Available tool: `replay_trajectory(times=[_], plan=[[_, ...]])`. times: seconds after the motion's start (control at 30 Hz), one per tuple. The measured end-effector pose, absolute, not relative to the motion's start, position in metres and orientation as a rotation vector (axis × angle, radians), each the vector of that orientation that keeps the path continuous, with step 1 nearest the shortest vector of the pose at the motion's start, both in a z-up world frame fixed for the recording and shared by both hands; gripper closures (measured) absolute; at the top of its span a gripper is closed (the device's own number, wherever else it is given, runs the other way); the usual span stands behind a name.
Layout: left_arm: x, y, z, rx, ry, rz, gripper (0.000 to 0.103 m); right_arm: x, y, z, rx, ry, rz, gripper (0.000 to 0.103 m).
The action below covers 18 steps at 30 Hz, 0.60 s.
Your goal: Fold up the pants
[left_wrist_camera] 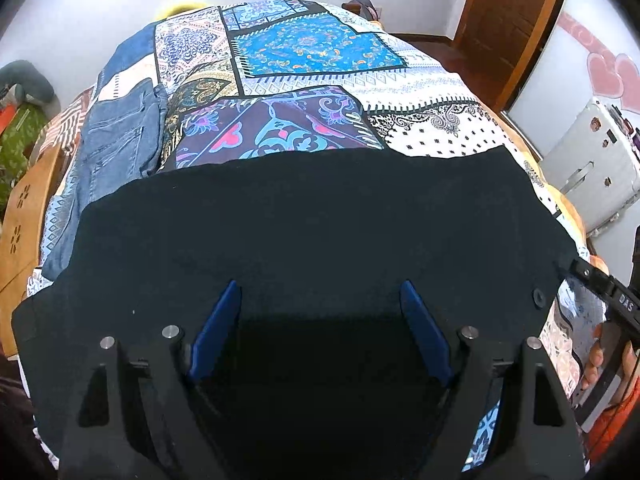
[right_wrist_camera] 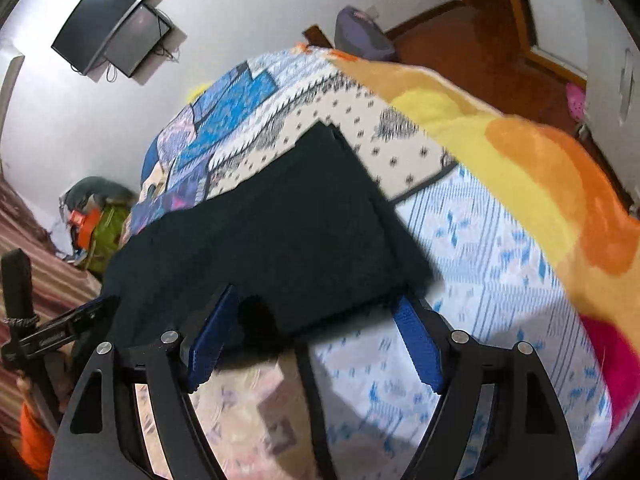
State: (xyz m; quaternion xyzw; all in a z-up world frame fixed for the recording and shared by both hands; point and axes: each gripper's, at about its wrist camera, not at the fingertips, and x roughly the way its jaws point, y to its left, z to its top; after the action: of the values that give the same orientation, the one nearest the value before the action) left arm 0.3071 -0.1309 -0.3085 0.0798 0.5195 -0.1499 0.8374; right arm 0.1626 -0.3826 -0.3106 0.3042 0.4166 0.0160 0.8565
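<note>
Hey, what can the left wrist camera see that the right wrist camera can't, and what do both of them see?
Only the left wrist view shows the folded jeans lying on the bed beyond the black pants, and a white appliance by the wall with pink hearts.

Only the right wrist view shows two wall-mounted screens and an orange and yellow blanket along the bed's edge.

Both show the black pants spread on the patchwork bedspread, with each open tool, left tool and right tool, over their near edge.

Bed (left_wrist_camera: 420, 92) under patchwork spread; black pants (left_wrist_camera: 304, 232) laid flat near the edge, folded jeans (left_wrist_camera: 116, 140) beside.
</note>
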Motion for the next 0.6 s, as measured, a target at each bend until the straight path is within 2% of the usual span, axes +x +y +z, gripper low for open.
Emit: replay_trajectory(times=[0.07,0.13,0.17,0.23,0.33,0.57,0.6], plan=[[0.309,-0.132,-0.309,0.166,1.098,-0.316,0.021,0.167,-0.385,-0.311,0.641,0.859,0.02,0.034],[0.31,-0.134,-0.309,0.163,1.097,-0.313,0.021,0.172,-0.387,-0.311,0.629,0.858,0.015,0.054],[0.31,-0.134,-0.309,0.165,1.097,-0.311,0.021,0.173,-0.388,-0.311,0.625,0.86,0.017,0.059],[0.31,-0.134,-0.309,0.167,1.095,-0.311,0.021,0.173,-0.391,-0.309,0.622,0.848,0.024,0.079],[0.309,-0.133,-0.307,0.162,1.097,-0.314,0.021,0.17,-0.389,-0.3,0.595,0.826,0.037,0.085],[0.298,-0.129,-0.286,0.177,1.044,-0.327,0.021,0.171,-0.375,-0.256,0.511,0.745,0.086,0.088],[0.294,-0.127,-0.279,0.177,1.024,-0.331,0.021,0.171,-0.373,-0.247,0.508,0.726,0.1,0.092]])
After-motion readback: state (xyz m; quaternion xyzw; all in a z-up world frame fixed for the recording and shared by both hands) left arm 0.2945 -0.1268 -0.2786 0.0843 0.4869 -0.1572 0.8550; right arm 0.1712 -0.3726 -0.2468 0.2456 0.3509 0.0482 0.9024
